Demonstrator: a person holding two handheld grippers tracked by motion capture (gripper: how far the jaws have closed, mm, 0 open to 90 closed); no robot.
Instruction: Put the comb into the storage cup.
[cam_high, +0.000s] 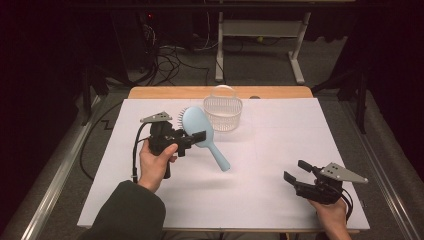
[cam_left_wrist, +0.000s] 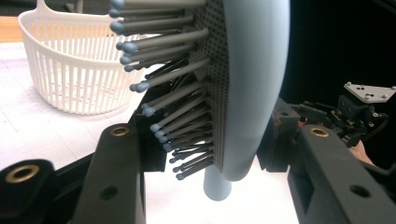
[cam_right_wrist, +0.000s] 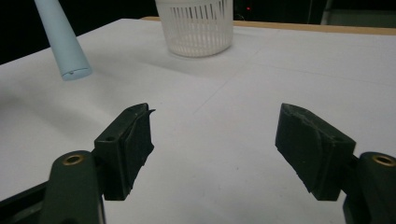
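A light blue hairbrush hangs above the white table, its handle slanting down to the right. My left gripper is shut on the brush head; in the left gripper view the grey bristles face the left jaw and the smooth back faces the right jaw. A white slatted basket stands just behind the brush, empty as far as I can see. My right gripper hovers low at the front right, open, with bare table between its jaws. The handle tip shows at the upper left there.
A white sheet covers the table, with a wooden strip at the far edge. Beyond it are floor cables and a desk frame. The other gripper shows far right in the left gripper view.
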